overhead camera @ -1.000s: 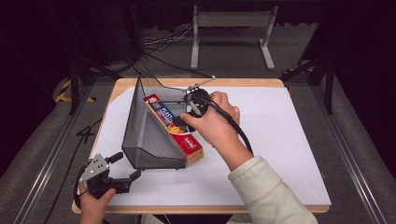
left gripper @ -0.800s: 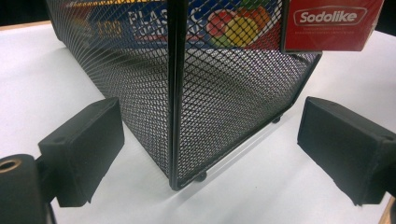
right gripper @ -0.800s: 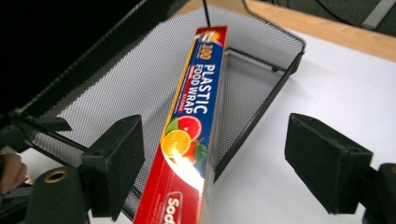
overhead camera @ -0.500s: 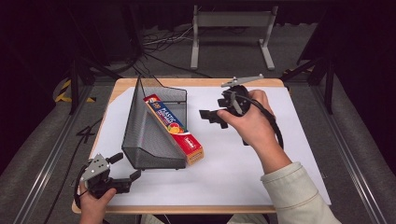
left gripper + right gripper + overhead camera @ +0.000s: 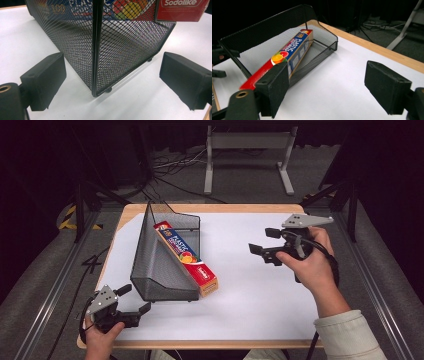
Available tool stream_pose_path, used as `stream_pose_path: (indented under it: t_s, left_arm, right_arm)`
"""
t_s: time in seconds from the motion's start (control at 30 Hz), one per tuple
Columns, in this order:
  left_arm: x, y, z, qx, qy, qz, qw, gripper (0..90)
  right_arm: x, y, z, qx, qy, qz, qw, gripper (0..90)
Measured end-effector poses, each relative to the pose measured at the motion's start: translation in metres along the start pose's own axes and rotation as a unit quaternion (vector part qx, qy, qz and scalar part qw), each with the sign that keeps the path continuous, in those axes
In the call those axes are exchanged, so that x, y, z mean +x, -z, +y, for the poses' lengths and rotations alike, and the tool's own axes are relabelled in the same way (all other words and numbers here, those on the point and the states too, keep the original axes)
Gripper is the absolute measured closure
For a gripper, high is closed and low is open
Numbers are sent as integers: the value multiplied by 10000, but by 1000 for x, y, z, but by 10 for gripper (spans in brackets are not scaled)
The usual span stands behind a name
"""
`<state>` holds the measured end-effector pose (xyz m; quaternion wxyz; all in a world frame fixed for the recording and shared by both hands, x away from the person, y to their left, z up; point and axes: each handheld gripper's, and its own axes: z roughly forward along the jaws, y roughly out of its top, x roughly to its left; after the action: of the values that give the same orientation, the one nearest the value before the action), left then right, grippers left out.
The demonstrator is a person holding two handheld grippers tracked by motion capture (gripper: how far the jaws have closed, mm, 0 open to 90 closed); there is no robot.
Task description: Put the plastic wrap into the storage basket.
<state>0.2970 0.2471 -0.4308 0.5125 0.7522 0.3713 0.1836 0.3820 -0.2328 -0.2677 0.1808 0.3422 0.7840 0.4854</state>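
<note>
Wrap box (image 5: 186,259) lies slanted in the mesh basket (image 5: 155,265), red end sticking out over the front edge, mid-table. Prob light, stiff cardboard, bit slick; grab across the narrow sides nr the exposed end. Right gripper (image 5: 261,241) well apart from it, jaws wide, empty. Left gripper (image 5: 135,301) wide too, empty, just beside the basket corner.

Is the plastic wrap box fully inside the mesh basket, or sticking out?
Sticking out. The plastic wrap box lies slanted in the mesh basket, and its red end overhangs the low front edge toward the person.
</note>
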Motion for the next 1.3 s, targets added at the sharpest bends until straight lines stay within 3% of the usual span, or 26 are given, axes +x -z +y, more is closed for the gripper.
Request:
stream_pose_path:
  t_s: [0.2, 0.53, 0.63, 0.73, 0.83, 0.9, 0.97, 1.13, 1.27, 1.3]
  left_arm:
    - [-1, 2, 0, -16, 1, 42, 10000, 76]
    - [-1, 4, 0, -36, 6, 69, 10000, 76]
    - [-1, 3, -1, -32, 21, 71, 10000, 76]
    - [-1, 2, -1, -25, 21, 80, 10000, 76]
    - [-1, 2, 0, -26, 31, 77, 10000, 77]
    - [-1, 2, 0, -35, 10, 71, 10000, 76]
    - [-1, 3, 0, -54, 37, 57, 10000, 76]
    - [1, 3, -1, -80, 22, 67, 9999, 76]
    - [0, 1, -2, -176, 44, 46, 9998, 66]
    - [-1, 0, -2, -204, 46, 82, 9997, 64]
  right_arm:
    - [-18, 22, -25, -313, 85, -5, 9995, 213]
    - [-38, 35, -70, -397, 259, -6, 9989, 220]
    - [-40, 37, -84, -432, 261, 12, 9987, 220]
    - [-39, 38, -102, -456, 201, -169, 9986, 222]
    - [-35, 38, -115, -626, 240, -245, 9974, 223]
    - [-34, 37, -125, -758, 140, -231, 9968, 229]
    - [-35, 36, -132, -566, 215, -286, 9978, 244]
    - [-36, 39, -145, -644, 199, -330, 9972, 239]
    - [-37, 35, -160, -393, 173, -477, 9979, 240]
    - [-38, 32, -165, -315, 135, -612, 9975, 242]
